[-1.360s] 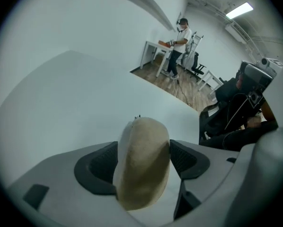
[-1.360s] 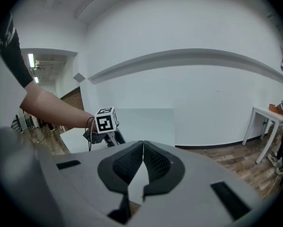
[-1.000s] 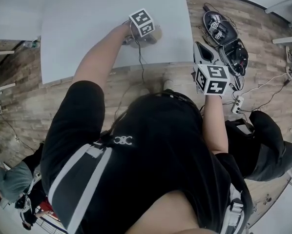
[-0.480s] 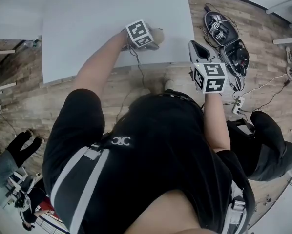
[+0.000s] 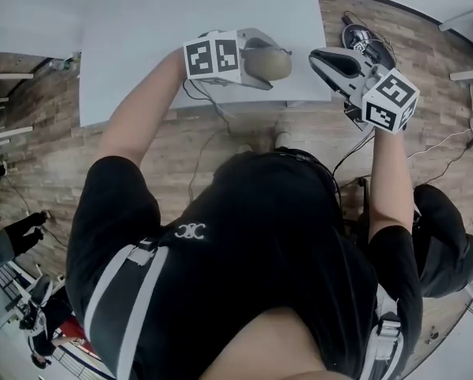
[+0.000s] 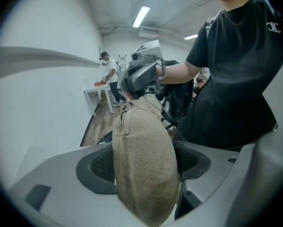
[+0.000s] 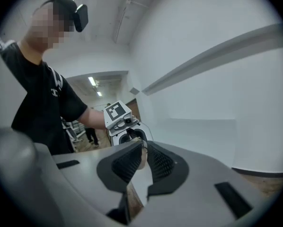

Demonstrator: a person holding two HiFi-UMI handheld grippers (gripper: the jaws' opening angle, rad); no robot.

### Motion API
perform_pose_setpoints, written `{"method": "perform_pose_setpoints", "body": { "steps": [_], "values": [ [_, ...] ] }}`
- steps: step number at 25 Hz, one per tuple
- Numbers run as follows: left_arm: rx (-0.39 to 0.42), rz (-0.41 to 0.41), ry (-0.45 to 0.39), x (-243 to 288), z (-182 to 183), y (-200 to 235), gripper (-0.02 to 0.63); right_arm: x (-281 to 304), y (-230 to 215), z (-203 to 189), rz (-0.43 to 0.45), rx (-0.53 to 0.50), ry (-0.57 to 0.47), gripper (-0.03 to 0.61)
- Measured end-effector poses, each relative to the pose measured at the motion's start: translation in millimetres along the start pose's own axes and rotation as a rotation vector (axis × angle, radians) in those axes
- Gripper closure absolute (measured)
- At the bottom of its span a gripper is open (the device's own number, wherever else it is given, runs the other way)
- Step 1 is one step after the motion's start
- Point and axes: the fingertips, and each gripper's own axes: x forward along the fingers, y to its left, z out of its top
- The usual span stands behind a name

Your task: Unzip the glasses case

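You had the left gripper [image 5: 259, 62] clamped on the tan glasses case [image 5: 273, 64]. Its jaws had just been closing, with the case between them, and both dark pads pressed against the case's broad sides. In the head view, the case appeared over the near edge of the white table [image 5: 181, 14], with its rounded end pointing toward your right hand. In the left gripper view, the case stood on edge between the jaws, and its zipper seam [image 6: 124, 116] ran up along the narrow side to the far end. The zipper looked closed along the part that showed. You held the right gripper [image 5: 315, 54] just beside that far end of the case but apart from it, with a strip of table and wooden floor [image 5: 221, 133] visible between them. Its jaws were together, and nothing was gripped between the ribbed pads. Its tips pointed at the left gripper. The marker cube [image 5: 213, 56] on the left gripper faced the head camera, and the right gripper's cube [image 5: 391, 99] sat behind its jaws, over the floor.
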Motion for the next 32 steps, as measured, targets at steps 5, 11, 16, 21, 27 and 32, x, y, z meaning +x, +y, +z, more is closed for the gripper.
{"method": "perform_pose_setpoints", "body": {
  "steps": [5, 11, 16, 21, 27, 32],
  "values": [
    [0.119, 0.015, -0.016, -32, 34, -23, 0.259, 10, 29, 31, 0.273, 0.046, 0.003, 0.446],
    [0.188, 0.079, 0.030, -44, 37, -39, 0.259, 25, 63, 33, 0.422, 0.061, 0.042, 0.446],
    [0.201, 0.104, 0.077, -47, 30, -46, 0.259, 38, 78, 29, 0.465, 0.094, 0.086, 0.462],
    [0.180, 0.127, 0.106, -48, 20, -50, 0.259, 45, 82, 27, 0.398, 0.008, 0.131, 0.493],
    [0.082, 0.124, 0.064, -48, 22, -52, 0.259, 48, 82, 35, 0.325, -0.069, 0.105, 0.548],
    [-0.090, 0.002, -0.057, -40, 39, -64, 0.259, 47, 87, 46, 0.329, -0.054, 0.052, 0.549]
  ]
}}
